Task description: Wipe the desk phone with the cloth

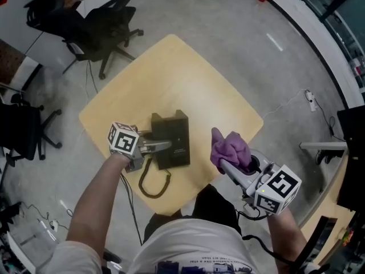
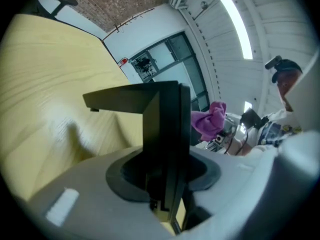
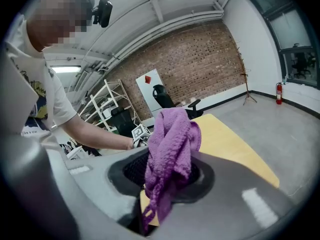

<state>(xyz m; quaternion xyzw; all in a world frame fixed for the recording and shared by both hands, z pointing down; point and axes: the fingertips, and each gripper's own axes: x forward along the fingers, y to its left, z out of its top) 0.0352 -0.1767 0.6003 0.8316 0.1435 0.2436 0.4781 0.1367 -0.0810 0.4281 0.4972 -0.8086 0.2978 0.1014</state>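
purple cloth (image 1: 231, 148) clamped in right claw (image 3: 162, 184); left claw (image 1: 162, 146) grips black desk phone (image 1: 174, 130), keypad indiscernible.

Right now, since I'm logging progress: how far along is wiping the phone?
Done: the right gripper is shut on the purple cloth. In hand: the left gripper clamps the desk phone on the table. Left: the cloth hangs apart from the phone, so no wiping shows yet.
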